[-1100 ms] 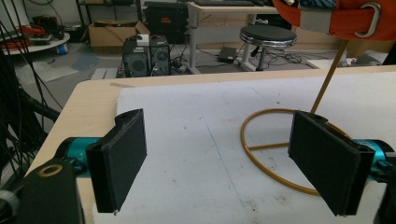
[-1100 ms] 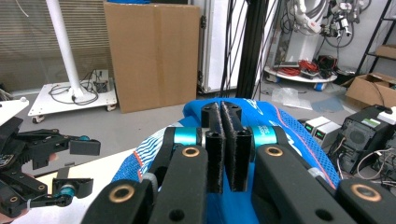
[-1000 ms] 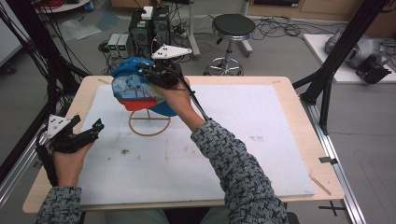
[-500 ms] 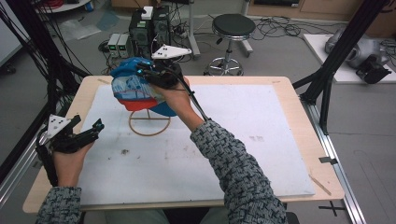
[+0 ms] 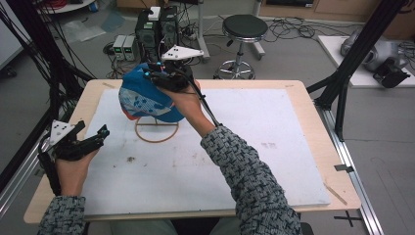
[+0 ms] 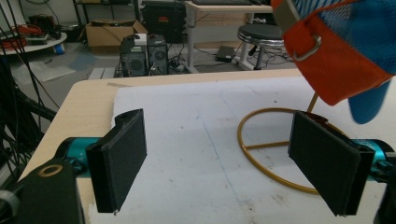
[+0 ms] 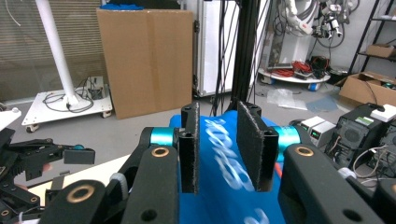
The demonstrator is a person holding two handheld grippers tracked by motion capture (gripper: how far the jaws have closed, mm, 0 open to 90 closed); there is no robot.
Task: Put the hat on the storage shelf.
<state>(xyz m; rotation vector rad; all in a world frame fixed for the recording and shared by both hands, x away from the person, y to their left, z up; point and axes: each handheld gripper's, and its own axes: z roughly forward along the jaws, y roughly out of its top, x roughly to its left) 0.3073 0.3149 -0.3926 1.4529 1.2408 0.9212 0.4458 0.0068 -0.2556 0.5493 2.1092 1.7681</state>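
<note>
Over the gold stand our right gripper has just been opening off the hung cap; our left gripper waits wide, empty. Withdrawal remains.

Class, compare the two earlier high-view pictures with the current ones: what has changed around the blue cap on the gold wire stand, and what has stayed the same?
The right claw has just been opening; its jaws now stand apart around the blue fabric cap with orange trim, whose cloth lies between them. The cap sits on the gold wire stand as before. The left claw, open, rests at the white mat's left edge, unmoved.
</note>
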